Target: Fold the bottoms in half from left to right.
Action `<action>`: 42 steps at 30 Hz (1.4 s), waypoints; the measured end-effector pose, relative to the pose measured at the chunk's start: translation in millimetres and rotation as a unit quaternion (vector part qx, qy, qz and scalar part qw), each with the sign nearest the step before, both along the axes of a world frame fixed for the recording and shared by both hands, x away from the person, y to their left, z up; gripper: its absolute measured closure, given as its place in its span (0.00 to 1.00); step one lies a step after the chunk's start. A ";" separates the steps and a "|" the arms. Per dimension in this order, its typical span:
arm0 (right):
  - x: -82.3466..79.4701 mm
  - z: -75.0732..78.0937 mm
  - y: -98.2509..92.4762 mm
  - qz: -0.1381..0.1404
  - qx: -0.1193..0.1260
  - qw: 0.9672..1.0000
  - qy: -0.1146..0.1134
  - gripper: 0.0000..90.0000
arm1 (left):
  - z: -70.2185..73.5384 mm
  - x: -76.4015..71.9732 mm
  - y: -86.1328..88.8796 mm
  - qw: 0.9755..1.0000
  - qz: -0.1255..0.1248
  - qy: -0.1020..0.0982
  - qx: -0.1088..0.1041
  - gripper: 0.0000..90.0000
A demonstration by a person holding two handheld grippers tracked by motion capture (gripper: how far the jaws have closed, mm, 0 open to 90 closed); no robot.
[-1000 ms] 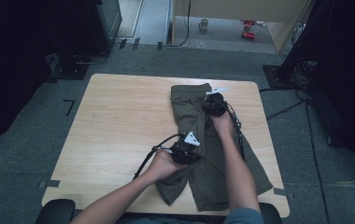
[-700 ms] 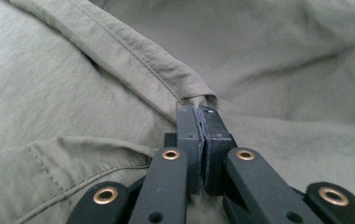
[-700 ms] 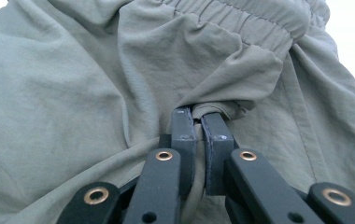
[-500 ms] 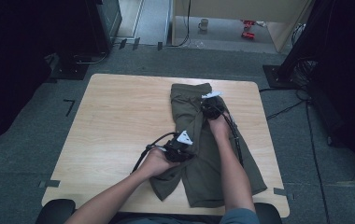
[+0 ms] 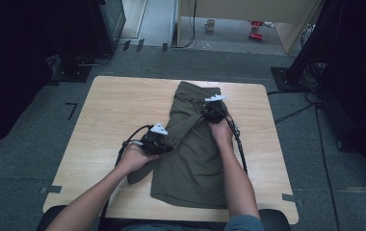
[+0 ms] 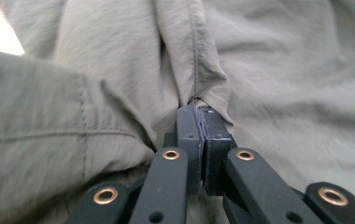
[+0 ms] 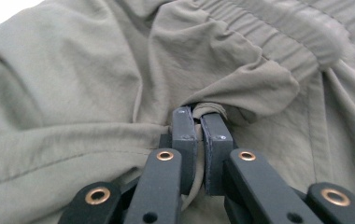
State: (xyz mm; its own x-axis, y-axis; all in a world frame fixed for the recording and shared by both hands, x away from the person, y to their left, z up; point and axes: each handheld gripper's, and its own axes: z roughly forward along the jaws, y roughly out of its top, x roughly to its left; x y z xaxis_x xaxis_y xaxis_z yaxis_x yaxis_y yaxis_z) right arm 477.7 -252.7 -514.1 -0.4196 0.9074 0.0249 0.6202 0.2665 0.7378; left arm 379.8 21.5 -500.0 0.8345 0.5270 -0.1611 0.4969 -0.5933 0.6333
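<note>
High view: the shorts (image 5: 193, 159) lie lengthwise on the table (image 5: 109, 110), waistband toward the far edge, hems toward the near edge. The left gripper (image 5: 164, 144), jaws clamped on a fold of fabric, sits at the garment's left edge, mid-length. The right gripper (image 5: 209, 111), also pinching cloth, sits nearer the waistband. The next fold runs across this long axis.

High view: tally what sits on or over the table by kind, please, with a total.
Olive-green garment, partly folded on the wooden table: 1
Hand-held grippers: 2, the left hand-held gripper and the right hand-held gripper, each pinching a fold of the cloth
Person's hands: 2, the left hand and the right hand
Total: 5
</note>
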 end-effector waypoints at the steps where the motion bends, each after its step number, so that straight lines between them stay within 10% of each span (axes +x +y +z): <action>1: -0.1 0.0 2.4 0.002 -0.001 1.000 -0.001 0.96 | 1.2 2.7 3.9 1.000 0.003 -0.003 0.008 0.99; 17: -4.4 0.6 23.9 0.024 -0.003 1.000 0.000 0.95 | 1.8 39.6 58.1 0.997 0.062 -0.047 0.030 0.98; 24: 0.8 3.7 22.5 0.016 0.020 0.999 0.025 0.95 | 9.4 39.3 59.4 0.997 0.078 -0.012 0.011 0.99; 42: 4.4 54.8 10.4 0.009 0.059 0.998 0.000 0.96 | 95.7 -4.2 56.7 0.995 0.053 -0.063 -0.049 0.99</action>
